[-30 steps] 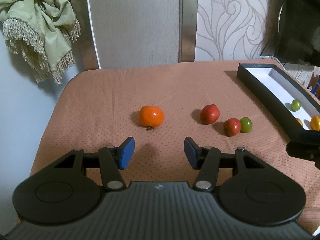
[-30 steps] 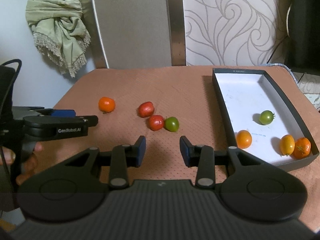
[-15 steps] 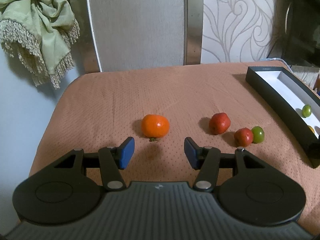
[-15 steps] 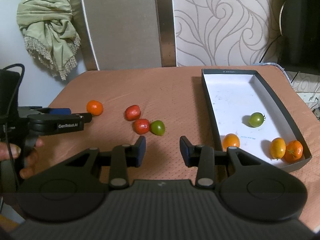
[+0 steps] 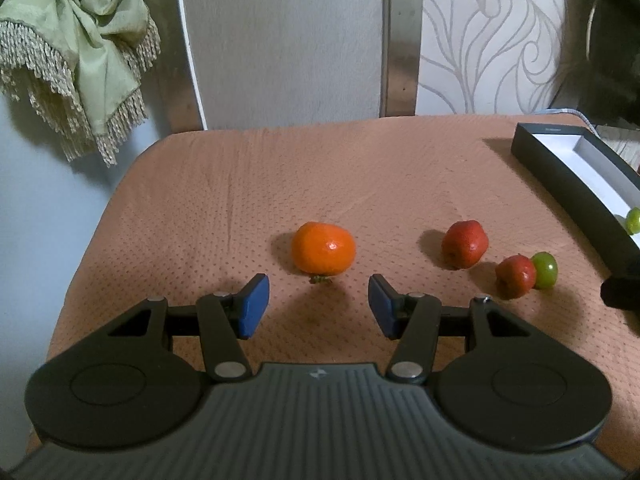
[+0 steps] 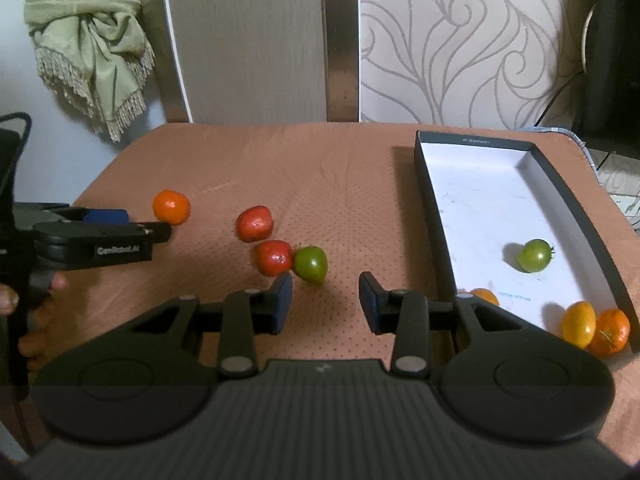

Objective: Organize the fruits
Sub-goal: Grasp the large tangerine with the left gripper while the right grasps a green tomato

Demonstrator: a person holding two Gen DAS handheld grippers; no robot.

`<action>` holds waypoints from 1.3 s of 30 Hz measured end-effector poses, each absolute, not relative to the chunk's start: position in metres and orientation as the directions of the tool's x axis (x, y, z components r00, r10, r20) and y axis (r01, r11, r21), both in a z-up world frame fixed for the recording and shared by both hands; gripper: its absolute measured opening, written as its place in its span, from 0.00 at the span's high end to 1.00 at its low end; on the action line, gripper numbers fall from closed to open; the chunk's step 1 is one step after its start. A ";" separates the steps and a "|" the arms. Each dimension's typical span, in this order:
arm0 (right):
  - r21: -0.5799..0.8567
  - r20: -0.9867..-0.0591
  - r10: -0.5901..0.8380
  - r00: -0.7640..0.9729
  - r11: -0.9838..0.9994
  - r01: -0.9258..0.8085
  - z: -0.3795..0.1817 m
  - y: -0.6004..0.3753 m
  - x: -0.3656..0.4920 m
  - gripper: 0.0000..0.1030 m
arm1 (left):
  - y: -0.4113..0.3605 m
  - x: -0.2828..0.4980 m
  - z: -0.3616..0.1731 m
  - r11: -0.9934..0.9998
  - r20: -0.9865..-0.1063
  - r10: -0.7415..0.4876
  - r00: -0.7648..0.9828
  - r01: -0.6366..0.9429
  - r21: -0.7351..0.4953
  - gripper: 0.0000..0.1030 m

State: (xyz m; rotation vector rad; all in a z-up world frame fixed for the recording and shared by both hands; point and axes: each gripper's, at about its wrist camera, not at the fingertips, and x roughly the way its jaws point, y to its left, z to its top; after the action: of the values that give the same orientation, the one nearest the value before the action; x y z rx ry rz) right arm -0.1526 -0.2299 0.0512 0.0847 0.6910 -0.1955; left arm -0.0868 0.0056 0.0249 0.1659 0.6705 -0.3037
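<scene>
An orange mandarin (image 5: 323,248) lies on the brown table cloth just beyond my left gripper (image 5: 318,304), which is open with nothing between its blue pads. To its right sit two red tomatoes (image 5: 464,244) (image 5: 515,276) and a green tomato (image 5: 545,270). In the right wrist view my right gripper (image 6: 325,304) is open and empty, with the green tomato (image 6: 311,264) and a red tomato (image 6: 275,257) close beyond its left finger. The dark box (image 6: 426,200) at the right holds a green tomato (image 6: 534,255) and three orange fruits (image 6: 578,323).
A person's hand (image 6: 24,300) holds the left gripper (image 6: 140,226) at the left edge of the right wrist view. A green fringed cloth (image 5: 76,48) hangs at the back left. The table's left edge (image 5: 92,240) drops off beside a pale wall.
Both grippers have moved closer to the loose fruit: the mandarin now lies nearer the left gripper's fingers, and the green and red tomatoes nearer the right gripper's. Jaw openings look the same.
</scene>
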 end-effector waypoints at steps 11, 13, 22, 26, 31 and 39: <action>0.003 -0.683 -0.133 0.718 0.983 0.185 0.033 -0.235 -0.127 0.62 | -0.003 -0.056 0.020 0.942 -0.640 -0.219 0.736 0.330 0.058 0.41; -0.013 -0.694 -0.135 0.707 0.984 0.176 0.029 -0.233 -0.122 0.62 | -0.008 -0.054 0.020 0.938 -0.640 -0.219 0.736 0.339 0.069 0.41; -0.050 -0.701 -0.143 0.698 0.987 0.153 0.022 -0.235 -0.106 0.62 | -0.012 -0.047 0.011 0.938 -0.665 -0.230 0.710 0.345 0.044 0.41; -0.058 -0.696 -0.140 0.705 0.989 0.138 0.023 -0.235 -0.099 0.62 | -0.014 -0.044 0.013 0.936 -0.657 -0.236 0.716 0.350 0.044 0.41; -0.081 -0.692 -0.128 0.711 0.992 0.099 0.021 -0.232 -0.093 0.65 | -0.017 -0.040 0.013 0.933 -0.666 -0.243 0.705 0.358 0.039 0.42; -0.047 -0.693 -0.080 0.716 0.997 0.065 0.019 -0.234 -0.091 0.74 | -0.018 -0.041 0.013 0.934 -0.663 -0.242 0.709 0.356 0.040 0.51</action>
State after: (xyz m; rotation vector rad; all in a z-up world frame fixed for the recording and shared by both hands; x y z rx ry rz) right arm -0.0915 -0.2336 0.0189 -0.0201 0.7680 -0.0800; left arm -0.0414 -0.0181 0.0128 0.1699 0.7099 -0.3335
